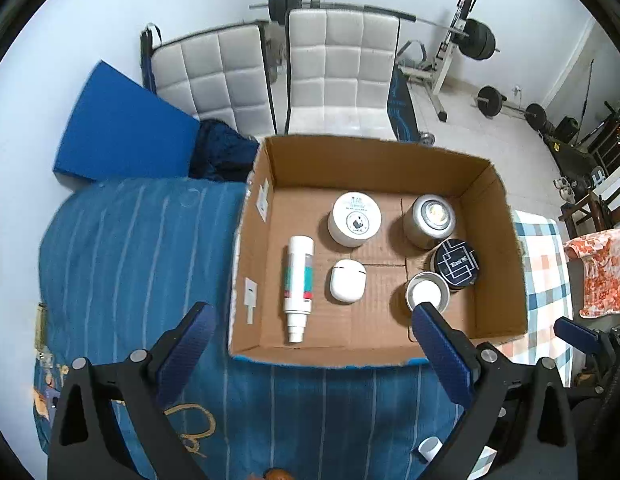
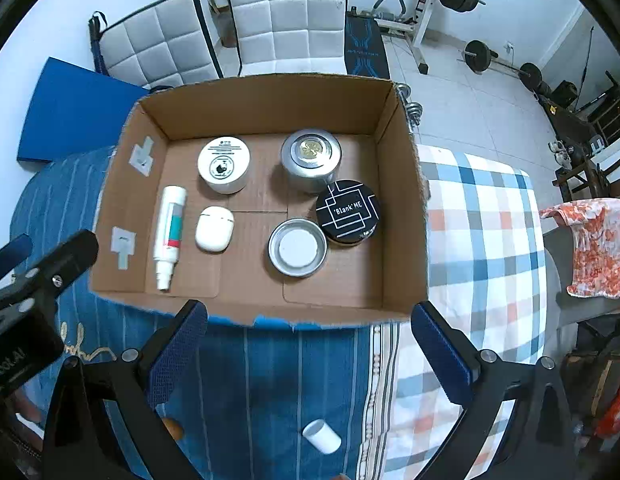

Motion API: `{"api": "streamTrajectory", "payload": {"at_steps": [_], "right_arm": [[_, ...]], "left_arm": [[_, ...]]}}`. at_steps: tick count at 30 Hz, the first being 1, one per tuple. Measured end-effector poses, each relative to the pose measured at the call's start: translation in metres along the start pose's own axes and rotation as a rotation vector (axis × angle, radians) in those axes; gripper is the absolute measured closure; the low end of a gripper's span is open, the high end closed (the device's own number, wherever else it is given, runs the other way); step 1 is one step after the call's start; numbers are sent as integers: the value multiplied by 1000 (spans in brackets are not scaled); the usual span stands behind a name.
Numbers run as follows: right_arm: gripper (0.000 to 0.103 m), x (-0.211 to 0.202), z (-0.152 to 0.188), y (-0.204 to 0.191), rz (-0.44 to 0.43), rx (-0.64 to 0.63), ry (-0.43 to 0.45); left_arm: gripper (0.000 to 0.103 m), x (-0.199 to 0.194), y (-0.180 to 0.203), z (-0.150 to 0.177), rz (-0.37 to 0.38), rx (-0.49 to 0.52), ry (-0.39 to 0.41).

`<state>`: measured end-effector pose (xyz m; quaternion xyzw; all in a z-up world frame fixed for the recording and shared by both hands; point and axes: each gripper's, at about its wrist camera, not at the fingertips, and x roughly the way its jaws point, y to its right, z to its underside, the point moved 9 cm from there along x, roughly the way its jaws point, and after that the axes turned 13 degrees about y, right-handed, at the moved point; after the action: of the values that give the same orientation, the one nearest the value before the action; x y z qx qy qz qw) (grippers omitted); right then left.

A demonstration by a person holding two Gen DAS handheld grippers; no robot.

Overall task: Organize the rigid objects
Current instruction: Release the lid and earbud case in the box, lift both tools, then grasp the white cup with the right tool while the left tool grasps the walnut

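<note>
Cardboard box (image 2: 266,112) sits at twelve o'clock of both grippers, holding the spray bottle (image 2: 169,232), jars and tins. The right gripper (image 2: 310,344) and left gripper (image 1: 314,344) gape wide, both empty. A small white cylinder (image 2: 322,436) lies on the blue bedspread (image 2: 270,380) at six o'clock of the right jaws.

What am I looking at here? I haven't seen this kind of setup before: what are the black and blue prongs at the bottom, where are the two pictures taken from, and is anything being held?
No robot arm here: a person carries a two-finger gripper in each hand, each with a fisheye camera looking along its fingers. The prongs are those fingers. One picture comes from the left gripper, the other from the right gripper. Both look down into a cardboard box on a bed. In the box lie a spray bottle, a white case, a white jar, a silver tin, a black jar and an open metal tin. A small white cap lies outside on the blue bedspread. Both grippers are open and hold nothing.
</note>
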<state>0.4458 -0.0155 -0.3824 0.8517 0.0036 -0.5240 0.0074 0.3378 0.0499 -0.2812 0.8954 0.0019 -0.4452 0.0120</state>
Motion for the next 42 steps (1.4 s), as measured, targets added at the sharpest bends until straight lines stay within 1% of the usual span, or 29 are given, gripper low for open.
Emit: {"api": "streamTrajectory", "payload": {"at_steps": [6,10,15,19,21,23,26,28,31,33,34,35,36,37,38,39,40,41,42], "right_arm": [[0,-32,12,1,-15,10,43],[0,-52,19,4,-7,1,87],[0,-76,24,8,-29,12,119],[0,-88,30,9,-61,11,110],[0,-89,39,12,-68,7,93],[0,-84,56,17,-79,1,58],[0,-61,91,23,-80,-41,-19],[0,-37,120,25,-80,-83,-85],[0,9,168,29,-58,-129,-200],[0,34,192,30,-61,-137,-262],[1,48,204,29,-71,-132,-292],[1,58,213,28,-77,-127,-311],[4,71,224,28,-82,-117,-342],[12,78,232,28,-81,-109,-364],[18,87,240,28,-79,-97,-390],[29,93,248,28,-78,-83,-412],[33,99,255,29,-73,-71,-433],[33,100,255,29,-61,-72,-411],[36,98,253,28,-54,-76,-383]], "left_arm": [[2,-33,6,6,-2,24,40],[2,-53,12,9,-4,42,76],[2,-74,19,11,7,37,107],[2,-88,22,19,13,33,116],[2,-91,22,28,10,36,113],[2,-92,18,42,-10,48,107],[2,-83,5,76,-63,57,54],[2,-69,-8,106,-92,35,-11],[2,-42,-30,164,-130,-34,-152],[2,-27,-40,195,-132,-96,-219],[2,-17,-48,214,-135,-147,-263],[2,-13,-52,226,-136,-182,-288],[2,-4,-58,242,-138,-238,-325],[2,3,-62,255,-131,-288,-355],[3,8,-64,266,-114,-330,-370],[7,14,-66,276,-106,-371,-388],[11,20,-68,284,-101,-407,-407],[13,26,-68,290,-83,-447,-421],[19,32,-68,295,-68,-481,-435]]}}
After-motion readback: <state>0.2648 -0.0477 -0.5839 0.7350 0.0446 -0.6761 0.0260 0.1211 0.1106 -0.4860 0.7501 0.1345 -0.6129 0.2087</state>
